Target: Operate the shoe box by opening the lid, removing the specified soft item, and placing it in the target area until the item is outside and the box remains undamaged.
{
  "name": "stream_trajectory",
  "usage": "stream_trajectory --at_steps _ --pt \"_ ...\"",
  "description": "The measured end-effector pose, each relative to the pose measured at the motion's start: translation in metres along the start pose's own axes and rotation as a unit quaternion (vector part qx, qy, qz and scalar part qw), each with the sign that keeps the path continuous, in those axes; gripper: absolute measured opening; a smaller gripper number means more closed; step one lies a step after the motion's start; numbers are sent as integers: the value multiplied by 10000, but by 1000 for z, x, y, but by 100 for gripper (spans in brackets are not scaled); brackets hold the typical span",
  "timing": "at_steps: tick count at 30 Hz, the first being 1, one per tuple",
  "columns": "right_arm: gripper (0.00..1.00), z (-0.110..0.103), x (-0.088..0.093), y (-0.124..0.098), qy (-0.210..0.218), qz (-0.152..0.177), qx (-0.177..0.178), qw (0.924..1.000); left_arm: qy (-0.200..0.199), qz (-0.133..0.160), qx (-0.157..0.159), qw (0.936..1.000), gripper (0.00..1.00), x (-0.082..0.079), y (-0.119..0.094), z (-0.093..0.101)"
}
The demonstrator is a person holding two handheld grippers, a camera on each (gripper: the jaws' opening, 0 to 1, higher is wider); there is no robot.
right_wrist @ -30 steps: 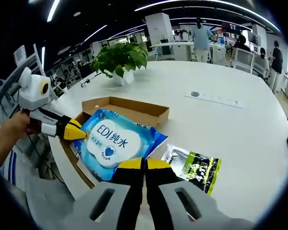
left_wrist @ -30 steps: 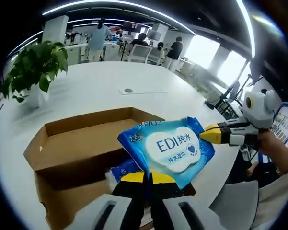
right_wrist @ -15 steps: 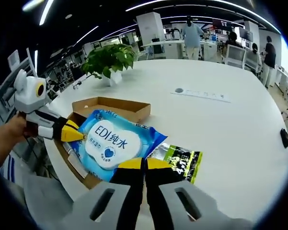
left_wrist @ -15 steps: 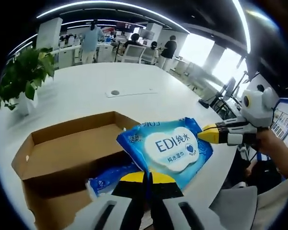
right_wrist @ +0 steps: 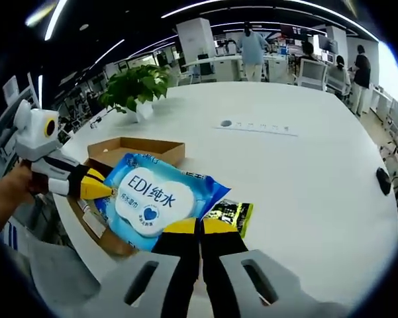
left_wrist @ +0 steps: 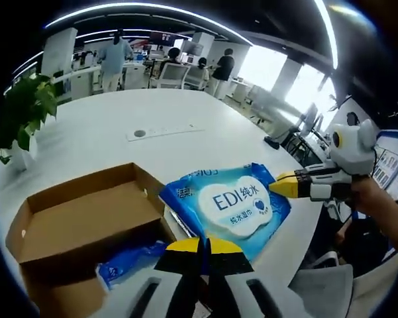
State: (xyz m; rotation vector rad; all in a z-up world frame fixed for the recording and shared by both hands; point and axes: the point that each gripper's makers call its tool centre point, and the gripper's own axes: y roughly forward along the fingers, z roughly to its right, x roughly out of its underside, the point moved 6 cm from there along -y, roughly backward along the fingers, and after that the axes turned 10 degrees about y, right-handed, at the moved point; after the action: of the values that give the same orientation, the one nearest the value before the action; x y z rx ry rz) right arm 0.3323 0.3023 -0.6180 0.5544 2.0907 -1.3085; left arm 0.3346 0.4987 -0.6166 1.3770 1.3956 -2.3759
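Blue wet-wipes pack [left_wrist: 228,207] hangs above the table edge beside the open cardboard shoe box [left_wrist: 79,215], pinched at opposite edges by left gripper [left_wrist: 204,244] and right gripper [right_wrist: 200,225] (both clamped). White table [right_wrist: 318,172] lies broad beyond.

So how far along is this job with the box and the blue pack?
Done: the shoe box lies open, and the blue wet-wipe pack is lifted out, over the white table. In hand: the left hand-held gripper and right hand-held gripper each pinch an edge. Left: setting it down. Another blue packet lies inside.
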Motion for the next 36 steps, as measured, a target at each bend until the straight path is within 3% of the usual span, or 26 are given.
stream_trajectory --at_steps 9,24,36 --pt "0 19 2 -1 89 -25 159 9998 56 -84 133 9999 1 -6 19 9" --pt "0 43 12 30 173 -298 179 9992 331 -549 124 9979 1 -5 49 3" --pt "0 55 21 56 186 -480 156 9986 968 -1144 24 9887 1 -3 70 -1"
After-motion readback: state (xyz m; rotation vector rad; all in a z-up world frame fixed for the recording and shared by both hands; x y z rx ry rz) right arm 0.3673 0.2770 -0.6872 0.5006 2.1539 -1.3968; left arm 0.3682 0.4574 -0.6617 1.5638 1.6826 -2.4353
